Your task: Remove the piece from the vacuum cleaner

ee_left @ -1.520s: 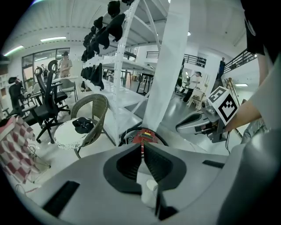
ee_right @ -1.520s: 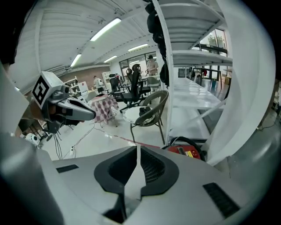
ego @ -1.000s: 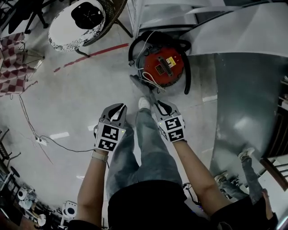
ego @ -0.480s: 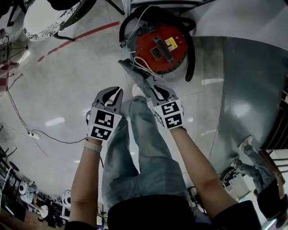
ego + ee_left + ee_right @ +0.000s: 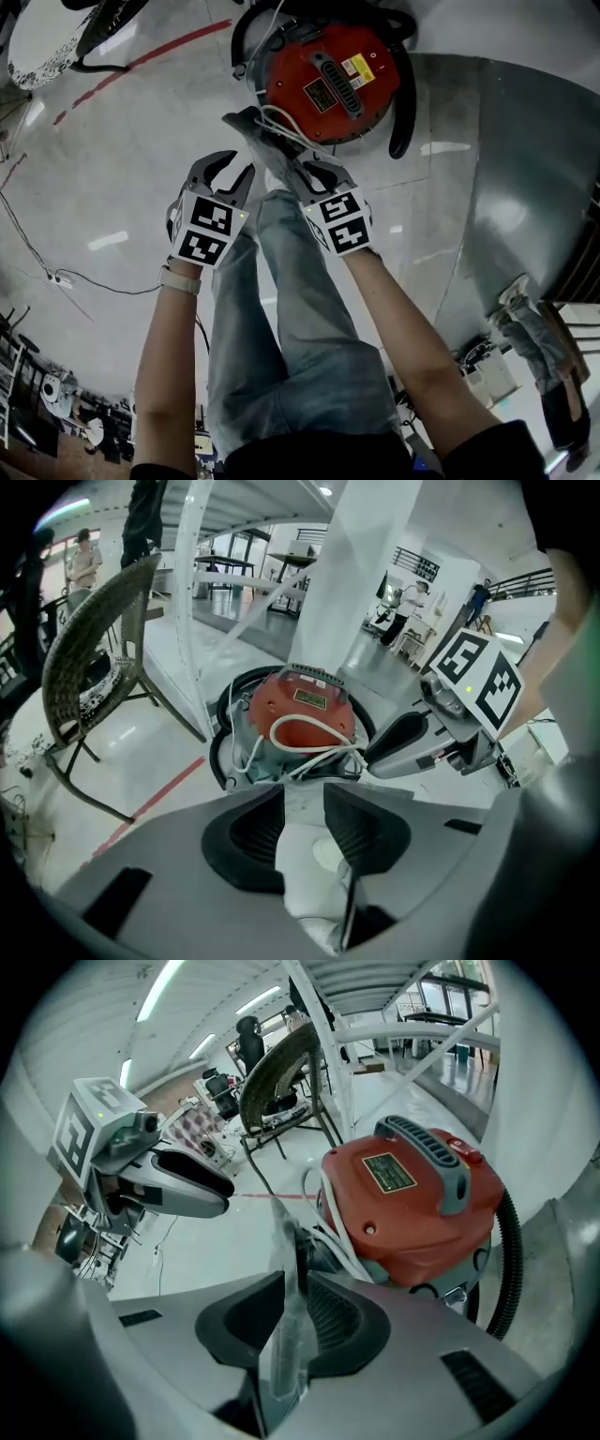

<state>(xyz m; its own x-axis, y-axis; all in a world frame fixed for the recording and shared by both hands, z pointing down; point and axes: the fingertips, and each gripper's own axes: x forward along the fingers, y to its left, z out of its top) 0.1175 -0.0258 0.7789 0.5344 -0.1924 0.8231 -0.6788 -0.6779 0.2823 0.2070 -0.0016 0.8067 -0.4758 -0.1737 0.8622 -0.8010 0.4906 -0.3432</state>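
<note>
Well, from the head view, the red vacuum cleaner (image 5: 323, 80) sits on the pale floor (image 5: 122, 159) with a black hose (image 5: 405, 103) curled round its side and a white cord (image 5: 281, 127) looped at its near edge. The person stands over it in jeans (image 5: 291, 309), with both arms reaching down. The left gripper (image 5: 230, 169) hangs just beside the right gripper (image 5: 314, 173), which holds a flat grey piece (image 5: 261, 141). The piece's far end lies close against the vacuum's lower edge, though I cannot tell whether it is attached there. In the left gripper view the two jaws stand apart, having just been opening. Nothing is clamped between them, only pale ground showing through the gap. The vacuum stands straight ahead, and a wicker chair (image 5: 84, 667) stands off to the left. In the right gripper view the jaws are pressed onto the thin grey piece, seen edge-on and running up between the pads towards the cords at the vacuum's base. The red body stands just to the right.
</note>
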